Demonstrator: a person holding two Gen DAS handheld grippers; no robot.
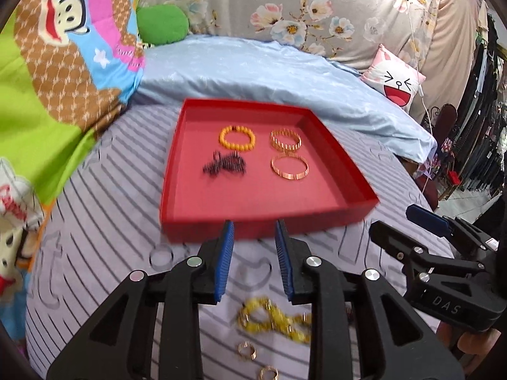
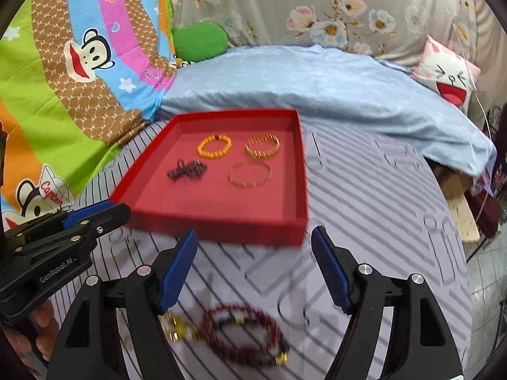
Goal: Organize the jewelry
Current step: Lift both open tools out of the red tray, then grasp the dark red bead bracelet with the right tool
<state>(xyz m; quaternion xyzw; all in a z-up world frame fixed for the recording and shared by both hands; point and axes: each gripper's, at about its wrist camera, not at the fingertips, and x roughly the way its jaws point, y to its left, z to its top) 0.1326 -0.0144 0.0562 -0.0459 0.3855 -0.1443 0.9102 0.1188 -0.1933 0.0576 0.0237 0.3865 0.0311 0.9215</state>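
A red tray (image 1: pixel 263 224) (image 2: pixel 221 226) sits on the striped bed cover. In it lie an orange bead bracelet (image 1: pixel 237 137) (image 2: pixel 214 146), a gold link bracelet (image 1: pixel 285 139) (image 2: pixel 263 145), a thin gold bangle (image 1: pixel 289 166) (image 2: pixel 250 174) and a black chain (image 1: pixel 225 163) (image 2: pixel 187 170). My left gripper (image 1: pixel 255 259) is open and empty above a yellow bead bracelet (image 1: pixel 272 319) (image 2: pixel 177 327) and two small gold rings (image 1: pixel 247 350). My right gripper (image 2: pixel 253 266) is open and empty above a dark red bead bracelet (image 2: pixel 244 332).
A light blue quilt (image 1: pixel 269 72) (image 2: pixel 317 85) lies behind the tray. A cartoon blanket (image 1: pixel 63 63) is at the left, a green cushion (image 1: pixel 161 23) and a pink face cushion (image 1: pixel 396 79) at the back. The bed's right edge drops to the floor (image 2: pixel 484 285).
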